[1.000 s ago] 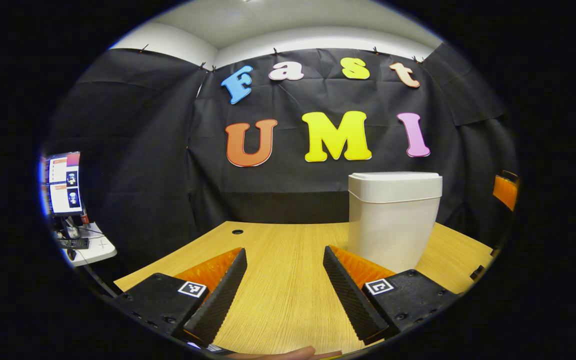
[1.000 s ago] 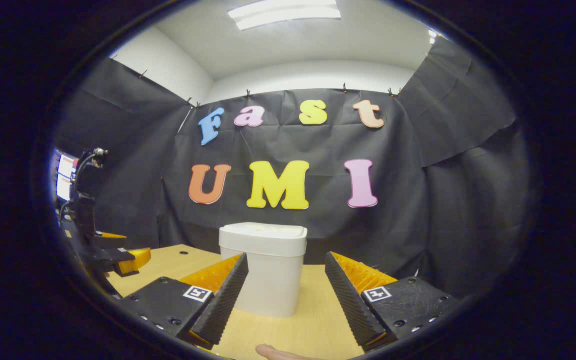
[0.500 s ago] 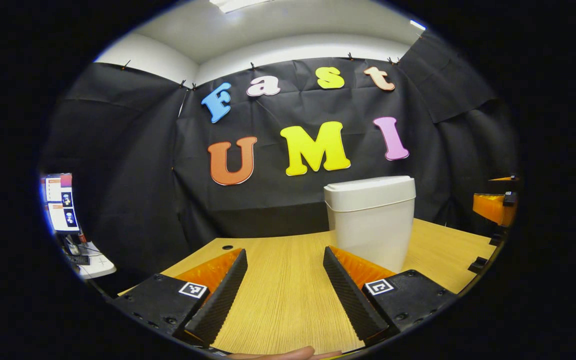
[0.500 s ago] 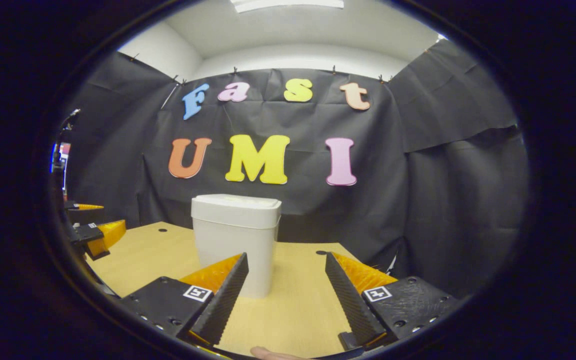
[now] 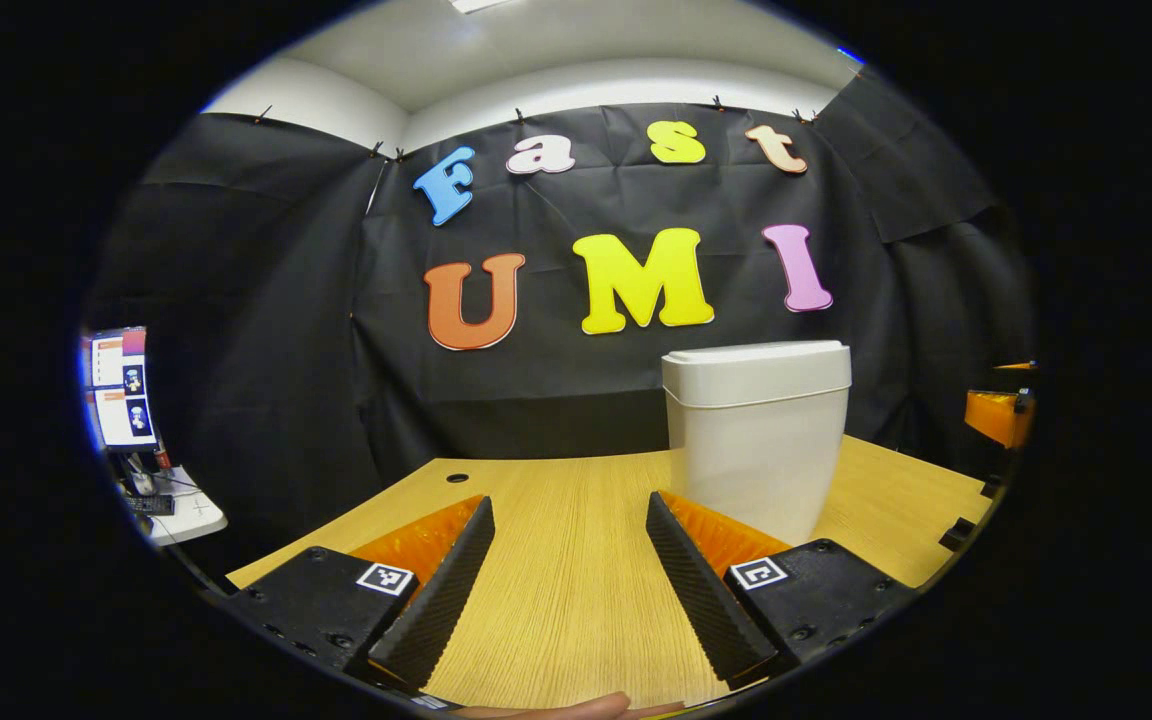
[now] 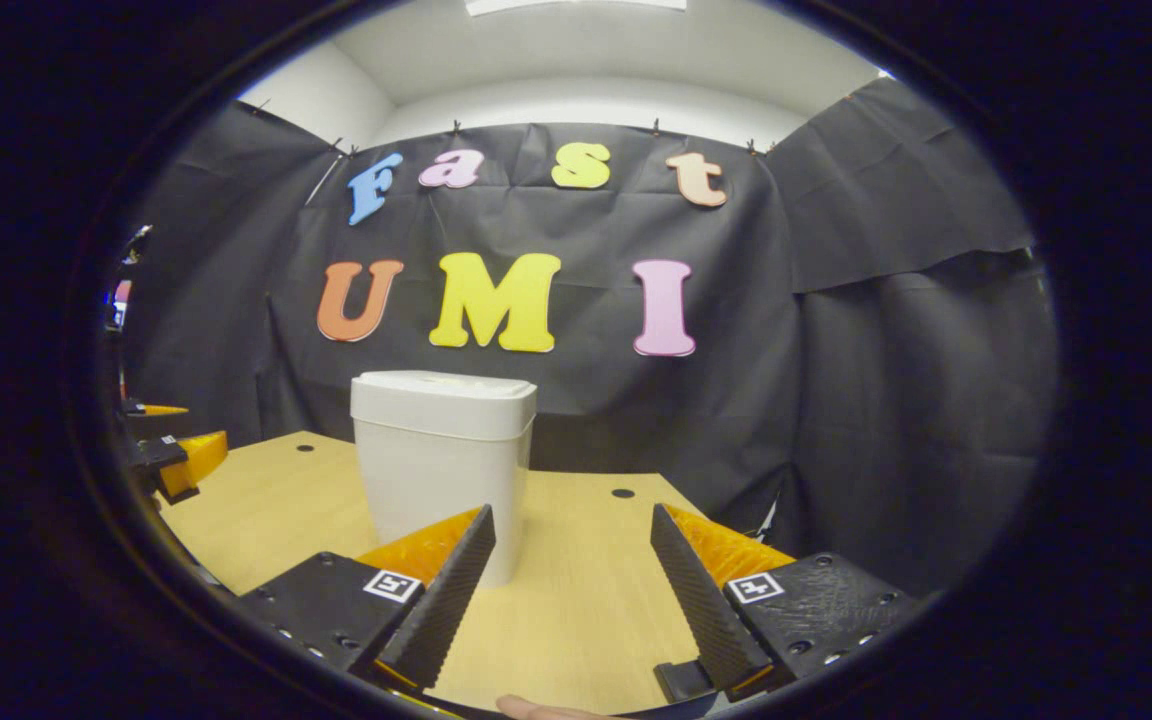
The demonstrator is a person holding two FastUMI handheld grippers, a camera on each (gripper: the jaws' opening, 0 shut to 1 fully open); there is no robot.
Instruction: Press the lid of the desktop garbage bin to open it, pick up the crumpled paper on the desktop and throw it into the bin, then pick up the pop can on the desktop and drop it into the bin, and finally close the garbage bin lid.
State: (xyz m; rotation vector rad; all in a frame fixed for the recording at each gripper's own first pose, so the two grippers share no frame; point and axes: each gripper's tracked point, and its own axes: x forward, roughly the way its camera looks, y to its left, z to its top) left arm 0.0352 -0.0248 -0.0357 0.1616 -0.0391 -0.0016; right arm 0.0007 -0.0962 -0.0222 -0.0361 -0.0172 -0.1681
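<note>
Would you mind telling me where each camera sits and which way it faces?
Left gripper view: rides the left tool, low over the table, facing the back wall; bin ahead-right; a fingertip at the bottom.
Right gripper view: rides the right tool, facing the same wall; bin ahead-left; the left tool at far left.
Shared: the closed bin and the table.

Both cams low over desk (image 5: 556,600), facing back wall. Left gripper view sees bin (image 5: 756,440) right of centre; right gripper view, left.
</note>
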